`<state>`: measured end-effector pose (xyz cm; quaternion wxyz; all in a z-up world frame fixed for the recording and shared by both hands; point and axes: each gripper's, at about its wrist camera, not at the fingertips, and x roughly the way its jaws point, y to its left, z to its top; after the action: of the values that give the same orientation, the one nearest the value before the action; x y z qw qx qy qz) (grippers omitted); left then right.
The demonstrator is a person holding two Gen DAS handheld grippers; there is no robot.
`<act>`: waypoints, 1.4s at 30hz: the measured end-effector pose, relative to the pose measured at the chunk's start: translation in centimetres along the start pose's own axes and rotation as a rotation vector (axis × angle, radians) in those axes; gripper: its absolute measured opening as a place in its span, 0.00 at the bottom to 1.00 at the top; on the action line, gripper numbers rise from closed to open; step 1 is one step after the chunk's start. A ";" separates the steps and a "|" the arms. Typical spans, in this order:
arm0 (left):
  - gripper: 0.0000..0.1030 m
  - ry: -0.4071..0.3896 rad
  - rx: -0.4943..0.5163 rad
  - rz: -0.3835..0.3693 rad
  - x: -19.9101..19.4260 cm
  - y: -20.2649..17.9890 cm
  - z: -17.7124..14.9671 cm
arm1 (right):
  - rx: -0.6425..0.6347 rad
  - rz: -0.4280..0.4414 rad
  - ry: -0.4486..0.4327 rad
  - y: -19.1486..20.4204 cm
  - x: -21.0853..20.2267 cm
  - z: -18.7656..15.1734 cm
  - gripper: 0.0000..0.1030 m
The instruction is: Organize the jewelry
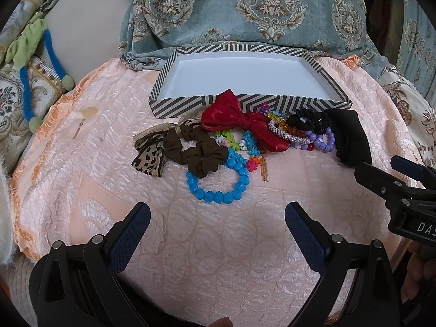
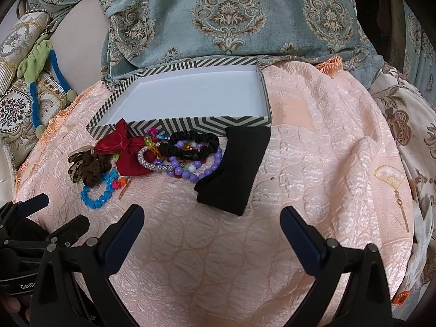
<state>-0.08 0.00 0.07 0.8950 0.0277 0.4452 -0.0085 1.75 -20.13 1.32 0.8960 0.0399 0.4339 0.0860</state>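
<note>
Landmark: striped box (image 1: 250,103), white inside, nothing in it, open top, resting on a peach cloth (image 1: 190,245). All jewelry lies on the cloth in a row along the box's near wall.

1. Leopard bow (image 1: 148,158): off the box's left near corner, flat.
2. Brown scrunchie (image 1: 196,150): just right of the leopard bow, touching it.
3. Blue bracelet (image 1: 218,185): nearer the camera than the scrunchie, partly tucked under it.
4. Small bright bead bands (image 1: 245,144): between the scrunchie and the red bow, tangled; count cannot be told.
5. Red bow (image 1: 239,120): leaning on the middle of the box's near wall.
6. Silver bangle (image 2: 152,160): right of the red bow, partly under it.
7. Black scrunchie (image 2: 190,144): against the box wall, lying over the purple bracelet (image 2: 207,169).
8. Black band (image 2: 234,169): at the box's right near corner, touching the purple bracelet.

Left gripper (image 1: 218,226): short of the blue bracelet, fingers spread wide, holding nothing.
Right gripper (image 2: 212,231): short of the black band, fingers spread wide, holding nothing.

Behind the box: patterned blue fabric (image 1: 272,8).
</note>
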 end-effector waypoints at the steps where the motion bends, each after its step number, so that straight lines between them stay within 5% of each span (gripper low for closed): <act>1: 0.84 -0.002 -0.001 0.000 0.0 0.0 0.0 | -0.001 0.000 0.000 0.0 0.0 0.0 0.99; 13: 0.84 0.010 -0.012 -0.010 0.1 0.4 0.1 | -0.001 0.002 -0.001 -0.1 -0.1 0.0 0.99; 20: 0.84 -0.046 -0.095 -0.046 0.5 5.7 2.3 | 0.000 0.004 -0.002 -0.2 -0.2 0.0 0.99; 27: 0.84 0.037 -0.149 0.018 3.5 10.5 3.9 | -0.002 0.008 -0.004 0.0 -0.2 0.0 0.99; 42: 0.84 0.171 -0.100 0.058 11.3 9.1 6.5 | -0.006 0.007 0.006 0.0 0.0 -0.1 0.99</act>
<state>12.22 8.84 -4.62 0.8538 -0.0033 0.5189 0.0420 1.71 -20.10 1.25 0.8945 0.0385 0.4362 0.0904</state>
